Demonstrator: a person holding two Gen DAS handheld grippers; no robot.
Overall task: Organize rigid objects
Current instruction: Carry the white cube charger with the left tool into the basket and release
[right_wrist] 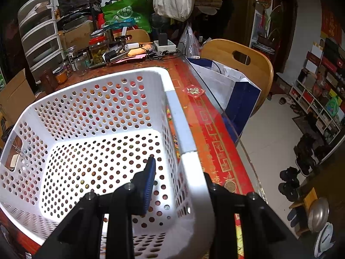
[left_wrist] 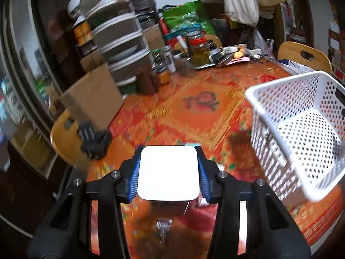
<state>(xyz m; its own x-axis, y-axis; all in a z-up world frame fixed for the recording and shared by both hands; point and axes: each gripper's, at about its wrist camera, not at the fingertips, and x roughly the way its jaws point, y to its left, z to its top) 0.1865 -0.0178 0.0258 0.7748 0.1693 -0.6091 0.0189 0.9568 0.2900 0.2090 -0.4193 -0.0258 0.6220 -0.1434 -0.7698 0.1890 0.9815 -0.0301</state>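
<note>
Currently, a white square-lidded container (left_wrist: 168,172) is being gripped between the blue ribbed pads (left_wrist: 134,177) of the left gripper (left_wrist: 169,168), whose jaws are standing partly apart and pressing on the container's two sides; a clear body is being glimpsed beneath the lid, and the whole is being held above the table with its orange and red patterned cloth (left_wrist: 194,112). To the right of it, a white perforated basket (left_wrist: 301,129) is being seen tilted, its open mouth facing left and near. From the right wrist view, the same basket (right_wrist: 97,129) is being clamped by the right gripper (right_wrist: 185,183) at its near right rim: one blue pad (right_wrist: 150,183) is being pressed against the inner wall, while the other finger is being hidden behind the outer wall, so the jaws are being kept narrow on the rim. Nothing is being seen inside the basket. At the far left, a stack of drawers (left_wrist: 120,43) and cardboard boxes (left_wrist: 92,99) are being shown, and a wooden chair (right_wrist: 239,64) is being shown at the table's far right edge
</note>
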